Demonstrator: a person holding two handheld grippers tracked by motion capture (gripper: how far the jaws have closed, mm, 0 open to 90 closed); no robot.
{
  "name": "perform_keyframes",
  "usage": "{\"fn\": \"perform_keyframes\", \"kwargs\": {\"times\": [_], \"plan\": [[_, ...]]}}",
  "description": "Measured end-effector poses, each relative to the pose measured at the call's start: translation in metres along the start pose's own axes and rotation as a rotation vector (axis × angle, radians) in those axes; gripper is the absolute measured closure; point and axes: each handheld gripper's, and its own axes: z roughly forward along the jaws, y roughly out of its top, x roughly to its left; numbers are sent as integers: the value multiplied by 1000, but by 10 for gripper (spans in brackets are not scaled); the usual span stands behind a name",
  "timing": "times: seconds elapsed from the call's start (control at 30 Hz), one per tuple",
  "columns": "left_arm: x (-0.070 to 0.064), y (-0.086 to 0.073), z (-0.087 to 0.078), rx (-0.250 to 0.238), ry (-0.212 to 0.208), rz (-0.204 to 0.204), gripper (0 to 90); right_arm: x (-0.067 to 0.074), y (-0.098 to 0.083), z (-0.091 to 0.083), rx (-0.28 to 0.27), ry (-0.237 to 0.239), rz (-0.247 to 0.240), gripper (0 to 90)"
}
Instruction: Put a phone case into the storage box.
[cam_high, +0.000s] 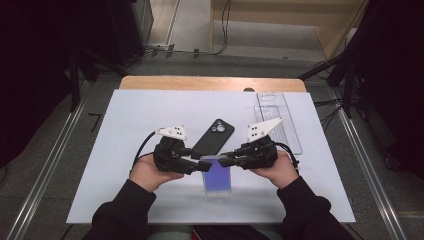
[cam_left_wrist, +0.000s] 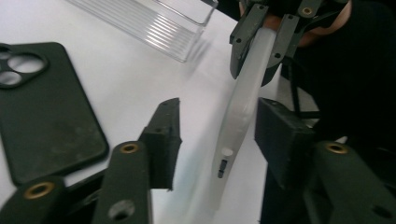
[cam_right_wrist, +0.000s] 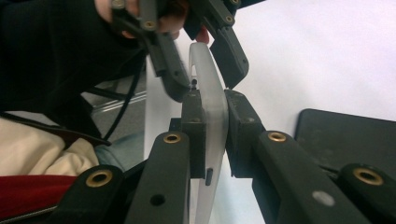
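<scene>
While our left claw (cam_high: 196, 167) stands with its jaws apart around the phone's (cam_high: 217, 176) edge, not yet pressing, we judge it best to close it squarely. Past the black case (cam_high: 213, 138), our right claw (cam_high: 226, 159) grips the phone tight, tilted off the tabletop (cam_high: 125, 130); hold steady.

Left gripper view: black phone case (cam_left_wrist: 44, 109) left of the claw, cut by the left frame edge; camera cutouts only partly in frame. Clear tray (cam_left_wrist: 144, 21) ahead of the claw, cropped at the top edge. Translucent case (cam_left_wrist: 238, 116) between the jaws: far end hidden inside the right gripper (cam_left_wrist: 261, 42), near end blurred. Right gripper view: black case corner right of the claw, cropped by the right edge.
</scene>
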Motion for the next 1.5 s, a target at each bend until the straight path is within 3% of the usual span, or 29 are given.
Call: {"fn": "perform_keyframes", "kwargs": {"times": [0.1,0.23,0.37,0.57,0.7,0.77,1.0,1.13,1.17,1.27,1.33,1.4,1.5], "plan": [[3,0,-1,-3,-60,-3,673,-1,0,1,-6,20,-2,776],[3,0,0,0,-88,30,788,-3,-1,2,-6,44,14,776],[1,1,0,4,-93,52,807,-5,-1,1,-8,42,29,776],[2,1,-2,-10,-100,48,810,-3,0,0,-13,37,47,759],[2,2,-6,-16,-81,36,810,-2,1,-3,-64,10,48,557],[3,3,-8,-19,-68,20,809,-2,1,-4,-77,0,57,532],[4,5,-15,-47,6,-44,808,0,2,-4,-100,-143,100,263],[4,5,-18,-68,59,-73,807,0,0,-1,-87,-209,122,223],[4,5,-19,-72,72,-87,807,0,0,-1,-91,-206,127,215],[4,6,-21,-87,112,-109,807,-1,-2,2,-96,-219,152,130],[3,5,-23,-111,118,-106,807,-2,-3,3,-91,-236,163,15],[3,6,-25,-126,141,-117,807,-2,-3,4,-75,-280,183,0],[2,7,-25,-132,179,-140,806,-2,-6,5,-109,-315,226,0]]}}
